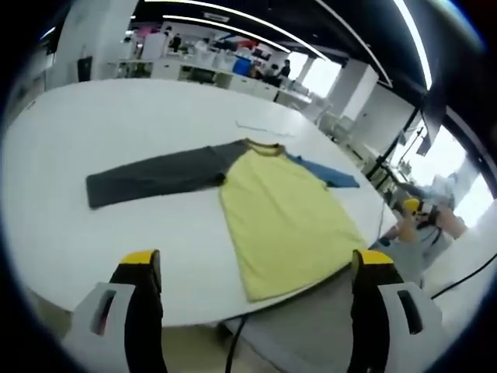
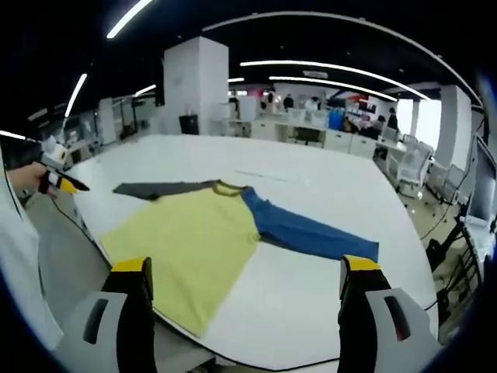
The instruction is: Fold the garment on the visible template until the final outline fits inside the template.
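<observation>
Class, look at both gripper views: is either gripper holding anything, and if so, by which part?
Nothing is held. The left gripper and right gripper are open, short of the shirt lying flat on the table.

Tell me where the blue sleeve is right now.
In the right gripper view the blue sleeve lies flat on the white table, stretching right from the yellow shirt body, opposite the dark grey sleeve.

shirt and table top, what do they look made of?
Shirt: looks like soft knit fabric, matte; it lies limp and flat, with a yellow body, one grey sleeve and one blue sleeve. Exact fibre can't be told.
Table: smooth, hard white top, probably laminate or painted board; even surface with a faint sheen.
</observation>
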Action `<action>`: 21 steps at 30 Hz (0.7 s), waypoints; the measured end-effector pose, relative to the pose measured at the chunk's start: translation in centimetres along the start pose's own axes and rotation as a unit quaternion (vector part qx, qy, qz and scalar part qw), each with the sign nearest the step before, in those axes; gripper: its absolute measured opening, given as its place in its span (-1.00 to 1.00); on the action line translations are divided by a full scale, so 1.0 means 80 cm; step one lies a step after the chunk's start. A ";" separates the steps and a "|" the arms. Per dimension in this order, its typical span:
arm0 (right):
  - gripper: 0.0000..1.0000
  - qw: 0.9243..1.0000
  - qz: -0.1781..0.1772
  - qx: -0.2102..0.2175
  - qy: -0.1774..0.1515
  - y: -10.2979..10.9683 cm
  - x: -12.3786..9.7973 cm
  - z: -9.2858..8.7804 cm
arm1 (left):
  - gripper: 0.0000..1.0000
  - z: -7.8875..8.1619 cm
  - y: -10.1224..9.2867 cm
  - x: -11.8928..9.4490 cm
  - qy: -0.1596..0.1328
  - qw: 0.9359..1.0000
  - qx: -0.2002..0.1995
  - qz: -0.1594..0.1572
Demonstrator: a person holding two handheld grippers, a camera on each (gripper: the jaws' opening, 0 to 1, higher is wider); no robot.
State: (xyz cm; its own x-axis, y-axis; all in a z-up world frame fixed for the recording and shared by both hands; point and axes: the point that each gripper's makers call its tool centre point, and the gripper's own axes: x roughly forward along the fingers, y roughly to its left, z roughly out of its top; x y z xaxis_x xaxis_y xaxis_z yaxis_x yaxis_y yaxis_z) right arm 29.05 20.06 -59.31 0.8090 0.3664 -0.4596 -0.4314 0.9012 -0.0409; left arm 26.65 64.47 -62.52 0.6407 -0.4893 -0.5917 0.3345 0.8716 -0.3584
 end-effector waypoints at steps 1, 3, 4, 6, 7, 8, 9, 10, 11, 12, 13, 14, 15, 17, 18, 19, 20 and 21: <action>0.99 1.000 0.000 0.000 0.000 0.000 0.000 -0.001 | 0.99 -0.001 0.000 0.000 0.005 1.000 0.005 0.003; 0.99 1.000 0.001 0.002 0.005 0.001 -0.001 -0.003 | 0.99 -0.002 0.001 0.002 0.013 1.000 0.020 0.008; 0.99 1.000 0.002 0.004 0.006 0.001 -0.001 -0.003 | 0.99 0.000 -0.002 0.003 0.013 1.000 0.024 0.008; 0.99 1.000 0.001 0.002 0.007 0.000 -0.001 -0.004 | 0.99 0.003 -0.007 0.005 0.011 0.999 0.031 0.004; 0.99 1.000 0.000 0.002 0.008 -0.001 -0.002 -0.004 | 0.99 0.004 -0.010 0.006 0.011 0.999 0.033 0.001; 0.99 1.000 -0.001 0.002 0.008 -0.002 -0.002 -0.003 | 0.99 0.004 -0.011 0.007 0.011 0.999 0.034 0.000; 0.99 1.000 -0.001 0.003 0.007 -0.002 -0.002 -0.002 | 0.99 0.004 -0.011 0.009 0.012 0.999 0.036 0.000; 0.99 1.000 -0.001 0.005 0.005 -0.003 -0.002 -0.001 | 0.99 0.005 -0.010 0.010 0.014 0.999 0.038 0.001; 0.99 1.000 -0.002 0.005 0.005 -0.003 -0.003 -0.001 | 0.99 0.004 -0.010 0.010 0.015 0.999 0.039 0.001; 0.99 1.000 -0.002 0.006 0.006 -0.004 -0.002 -0.002 | 0.99 0.005 -0.009 0.011 0.017 0.999 0.042 0.003; 0.99 1.000 -0.002 0.006 0.008 -0.004 -0.003 -0.002 | 0.99 0.005 -0.009 0.010 0.016 0.999 0.042 0.003; 0.99 1.000 -0.002 0.006 0.009 -0.004 -0.002 -0.003 | 0.99 0.005 -0.009 0.011 0.016 0.999 0.043 0.002; 0.99 1.000 -0.001 0.005 0.009 -0.004 -0.002 -0.003 | 0.99 0.006 -0.009 0.010 0.015 0.999 0.042 0.001; 0.99 1.000 -0.001 0.009 0.011 -0.004 -0.002 -0.006 | 0.99 0.007 -0.008 0.011 0.013 0.999 0.041 0.001; 0.99 1.000 -0.001 0.010 0.014 -0.004 -0.001 -0.008 | 0.99 0.008 -0.008 0.011 0.013 0.999 0.040 0.002; 0.99 1.000 -0.001 0.010 0.015 -0.004 -0.001 -0.009 | 0.99 0.008 -0.008 0.011 0.013 0.999 0.040 0.002; 0.99 1.000 -0.001 0.011 0.015 -0.005 -0.001 -0.010 | 0.99 0.008 -0.007 0.012 0.014 0.999 0.039 0.002; 0.99 1.000 -0.001 0.011 0.016 -0.004 -0.001 -0.010 | 0.99 0.007 -0.008 0.012 0.015 0.999 0.040 0.002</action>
State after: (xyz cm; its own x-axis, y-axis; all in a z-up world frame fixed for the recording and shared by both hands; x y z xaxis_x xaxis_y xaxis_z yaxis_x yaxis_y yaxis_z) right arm 28.84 19.53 -60.00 0.7966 0.3572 -0.4878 -0.4205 0.9070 -0.0226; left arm 27.46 63.46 -62.44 0.6219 -0.4848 -0.6150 0.3859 0.8731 -0.2980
